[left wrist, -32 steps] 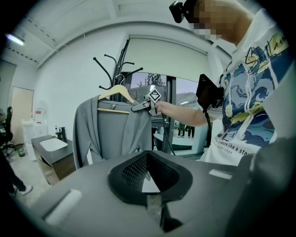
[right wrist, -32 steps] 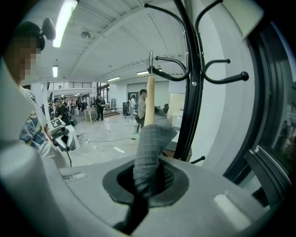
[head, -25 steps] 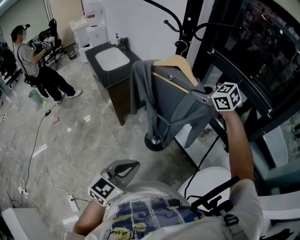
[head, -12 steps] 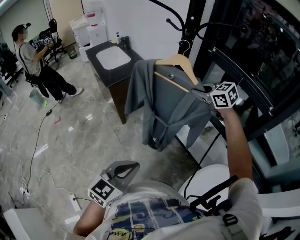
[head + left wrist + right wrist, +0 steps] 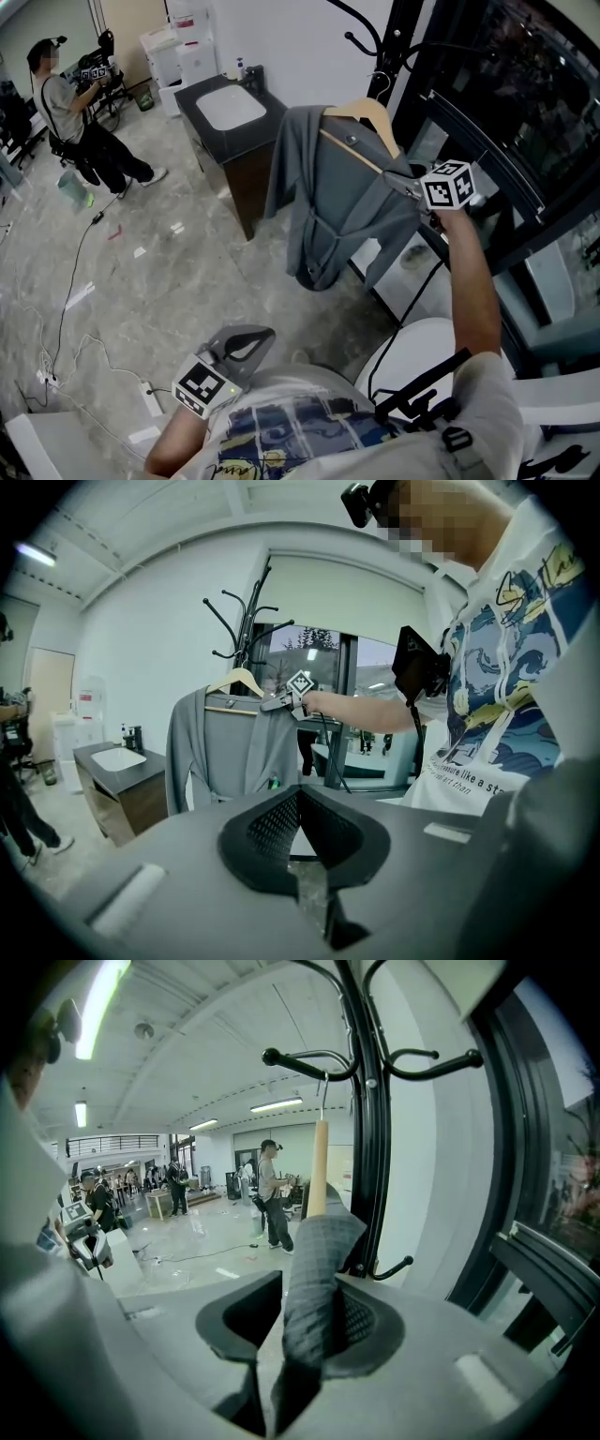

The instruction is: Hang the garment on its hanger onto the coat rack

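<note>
Head view. Garment, grey, draped on hanger, held high at 1 o'clock. Right tongs grip its shoulder from the 3 o'clock side. Hook of hanger sits just beside rack, below a rack arm; whether it touches the arm cannot be told here. Left tongs at 7 o'clock, low against the body, well apart from the garment.

Left gripper view. Left tongs pressed together at the tips, nothing between them. Garment, hanger and rack show far off at 10 o'clock, with the right tongs alongside.

Right gripper view. Right tongs pinching a fold of garment laid over the hanger's end. Hanger rises to 12 o'clock; its hook meets the underside of a rack arm, resting or merely touching, not clear.

Status, as judged. Done: garment lifted and brought to the rack. Left: hook to be seated over an arm, weight let down, right tongs released.
</note>
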A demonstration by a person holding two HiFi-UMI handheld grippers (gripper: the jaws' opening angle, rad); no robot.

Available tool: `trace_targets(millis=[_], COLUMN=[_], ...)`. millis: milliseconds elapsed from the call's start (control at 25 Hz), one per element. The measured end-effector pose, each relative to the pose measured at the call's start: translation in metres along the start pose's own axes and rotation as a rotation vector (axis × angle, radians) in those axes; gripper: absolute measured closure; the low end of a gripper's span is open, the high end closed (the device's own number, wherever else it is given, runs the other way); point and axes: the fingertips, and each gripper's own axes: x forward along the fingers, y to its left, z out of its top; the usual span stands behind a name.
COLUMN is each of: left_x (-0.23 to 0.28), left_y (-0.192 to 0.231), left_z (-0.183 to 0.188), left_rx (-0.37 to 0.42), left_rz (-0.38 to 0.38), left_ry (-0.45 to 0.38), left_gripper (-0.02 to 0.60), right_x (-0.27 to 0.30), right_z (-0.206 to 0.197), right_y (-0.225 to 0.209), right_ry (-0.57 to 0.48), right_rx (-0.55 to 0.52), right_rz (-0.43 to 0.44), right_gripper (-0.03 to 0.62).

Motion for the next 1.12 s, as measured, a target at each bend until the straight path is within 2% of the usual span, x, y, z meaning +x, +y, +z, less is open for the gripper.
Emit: trace_targets(millis=[120,240,480,640,720,840,1120], left_x=[-0.013,-0.028,-0.05,-0.066,-0.075,-0.088,-0.112], left_y=[-0.005,-0.008,-0.022,-0.032,-0.037,-0.042,-0.055], left_z=[-0.005,-0.009,-0.022,-0.026,-0.029,-0.035,-0.046], left_rx=[-0.004,0.001,0.016,0.02,0.018,0.017,0.026], left_rz=[-0.005,-0.014,-0.067,-0.1,-0.117,-0.139,-0.173], left_ry=[0.0,0.003,-0.004,-0.023,-0.024,-0.022,-0.025], left_gripper=[0.578,0.578,0.578,0.578,0.578,0.578,0.578], right_x=[-0.009,-0.027,-0.074,-0.106,-0.114,-0.112,-0.087], right_z=[-0.002,0.001,-0.002,-0.003,-0.008,-0.022,-0.078], right_y=[-0.004,-0.003,0.01,0.045,0.077,0.134,0.278], right_ry=[-0.022,-0.072,-0.137,-0.174,-0.179,-0.17,-0.137], right_rx=[0.004,0.017,0.013,-0.024,-0.05,-0.069,-0.018], right_rz=[-0.073,-0.162,-0.36,-0.462,-0.47,-0.44,-0.294], right_gripper=[0.43,0.404,0.399,0.399,0.401,0.41,0.471])
